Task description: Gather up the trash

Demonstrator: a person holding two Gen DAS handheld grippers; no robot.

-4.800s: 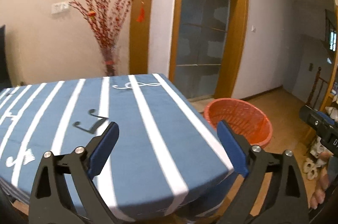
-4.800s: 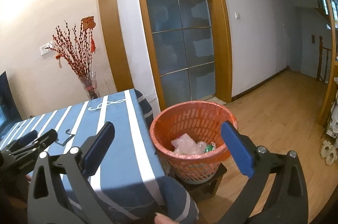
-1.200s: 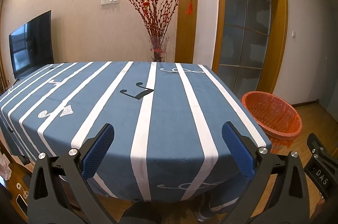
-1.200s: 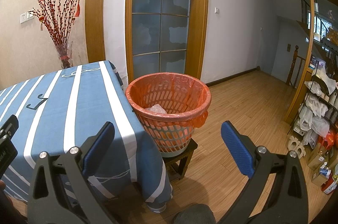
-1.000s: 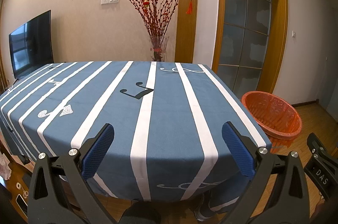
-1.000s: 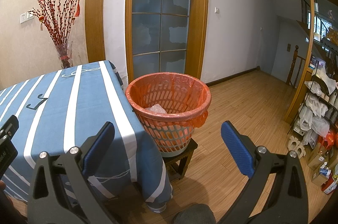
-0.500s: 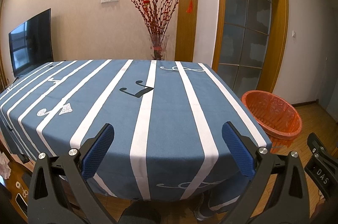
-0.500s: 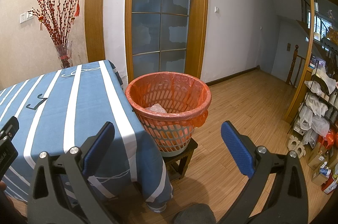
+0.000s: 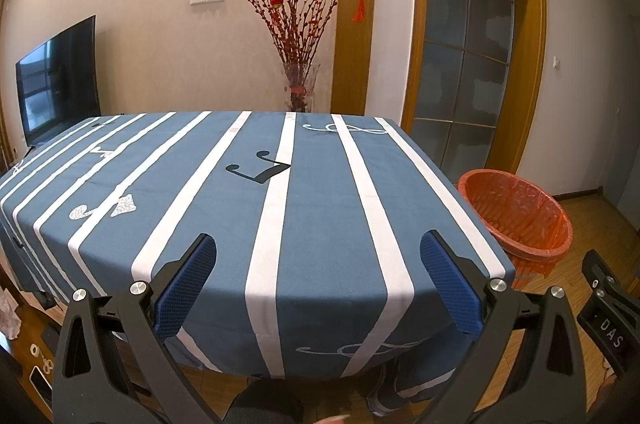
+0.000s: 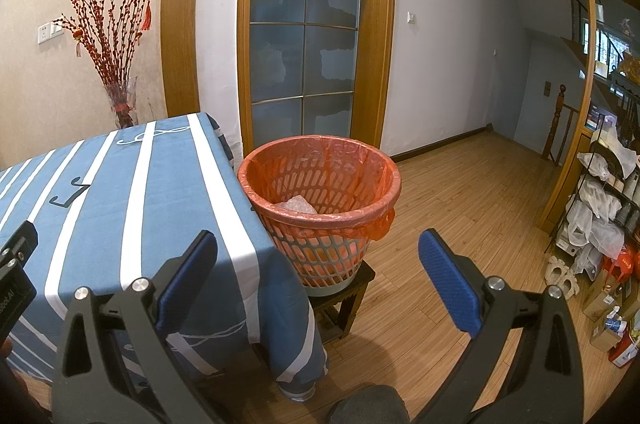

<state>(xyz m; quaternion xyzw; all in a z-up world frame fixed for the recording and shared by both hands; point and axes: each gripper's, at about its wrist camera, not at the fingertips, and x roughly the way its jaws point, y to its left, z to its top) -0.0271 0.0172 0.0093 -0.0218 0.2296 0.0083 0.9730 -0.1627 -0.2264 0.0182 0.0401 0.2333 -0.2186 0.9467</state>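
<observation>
An orange basket (image 10: 320,199) lined with an orange bag stands on a low dark stool beside the table's right edge; crumpled clear plastic trash (image 10: 296,205) lies inside it. The same basket (image 9: 516,216) shows at the right of the left wrist view. My left gripper (image 9: 318,278) hangs open in front of the near edge of the blue white-striped tablecloth (image 9: 320,207), with nothing between its blue pads. My right gripper (image 10: 318,278) is open too, held back from the basket and lower than its rim. No trash shows on the tablecloth.
A glass vase of red branches (image 9: 298,87) stands behind the table. A dark television (image 9: 58,79) is at the left wall. A glass door (image 10: 304,35) lies behind the basket. Shelves with bags and boxes (image 10: 600,216) fill the right side over a wooden floor (image 10: 460,191).
Since 4.8 seconds ago both grippers have pulled back from the table and basket. Over the last second nothing has visibly moved.
</observation>
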